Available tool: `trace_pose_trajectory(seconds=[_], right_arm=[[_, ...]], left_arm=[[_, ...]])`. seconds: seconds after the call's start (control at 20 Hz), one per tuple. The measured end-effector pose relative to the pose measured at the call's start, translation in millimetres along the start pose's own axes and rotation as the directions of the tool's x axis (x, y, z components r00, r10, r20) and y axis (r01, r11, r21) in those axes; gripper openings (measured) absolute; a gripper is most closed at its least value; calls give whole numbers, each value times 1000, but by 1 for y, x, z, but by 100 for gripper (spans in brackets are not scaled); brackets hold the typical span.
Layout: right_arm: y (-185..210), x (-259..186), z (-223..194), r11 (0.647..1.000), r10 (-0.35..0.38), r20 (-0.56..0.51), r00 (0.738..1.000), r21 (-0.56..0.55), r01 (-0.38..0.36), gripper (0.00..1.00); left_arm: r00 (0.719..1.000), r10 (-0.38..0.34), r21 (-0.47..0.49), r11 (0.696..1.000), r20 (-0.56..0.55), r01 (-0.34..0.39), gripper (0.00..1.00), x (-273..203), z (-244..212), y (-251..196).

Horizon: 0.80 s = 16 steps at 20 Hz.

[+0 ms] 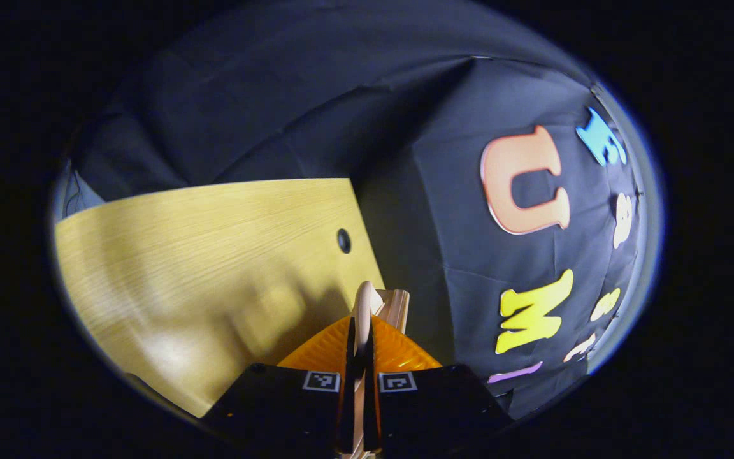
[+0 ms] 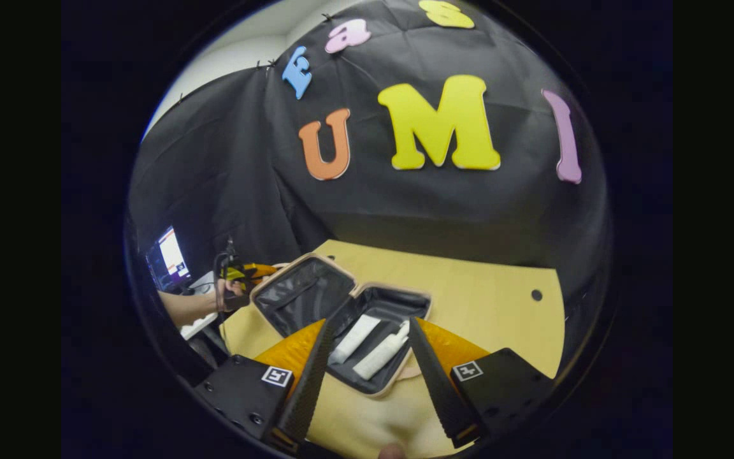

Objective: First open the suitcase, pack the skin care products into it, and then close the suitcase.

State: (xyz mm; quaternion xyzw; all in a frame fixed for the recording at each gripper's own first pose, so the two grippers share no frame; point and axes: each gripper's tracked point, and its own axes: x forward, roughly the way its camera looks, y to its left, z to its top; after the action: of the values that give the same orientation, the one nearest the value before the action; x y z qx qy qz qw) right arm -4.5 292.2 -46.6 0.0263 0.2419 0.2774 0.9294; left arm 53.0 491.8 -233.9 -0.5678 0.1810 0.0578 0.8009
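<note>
Looking along your right gripper [image 2: 367,376], its fingers spread wide, you have the open suitcase [image 2: 341,319] just ahead on the table [image 2: 494,299], two skin care products [image 2: 367,347] inside. Your left gripper [image 1: 359,357] pinches the suitcase lid's rim [image 1: 367,303].

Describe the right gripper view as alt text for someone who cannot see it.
An open suitcase lies on a wooden table with two white skin care products in its base. The right gripper hovers open above them; the left gripper holds the raised lid's edge.
</note>
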Motion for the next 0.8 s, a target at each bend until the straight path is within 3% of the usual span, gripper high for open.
trace_pose_trajectory(seconds=[0.25, 0.35, 0.5, 0.65, 0.7, 0.8], right_arm=[[-22, -38, 40, 986, -124, 183, 975, -87, 142, 73], [-28, -57, 47, 982, -151, 233, 961, -76, 172, 72], [-41, -79, 39, 984, -166, 240, 957, -22, 176, 73], [-78, -100, 37, 967, -245, 271, 931, 3, 254, 73], [-91, -106, 37, 960, -274, 277, 921, 18, 280, 73], [-114, -119, 33, 946, -320, 281, 905, 51, 319, 73]], left_arm=[[998, -69, 261, 963, -7, 68, 8, -15, -20, -105], [996, -85, 393, 916, -13, 84, 8, -19, -49, -153], [995, -97, 581, 809, -17, 88, 8, -22, -94, -200], [994, -105, 701, 707, -23, 91, 8, -23, -137, -230], [994, -104, 722, 686, -26, 91, 8, -21, -149, -236], [993, -115, 723, 684, -28, 99, 8, -16, -172, -244]])
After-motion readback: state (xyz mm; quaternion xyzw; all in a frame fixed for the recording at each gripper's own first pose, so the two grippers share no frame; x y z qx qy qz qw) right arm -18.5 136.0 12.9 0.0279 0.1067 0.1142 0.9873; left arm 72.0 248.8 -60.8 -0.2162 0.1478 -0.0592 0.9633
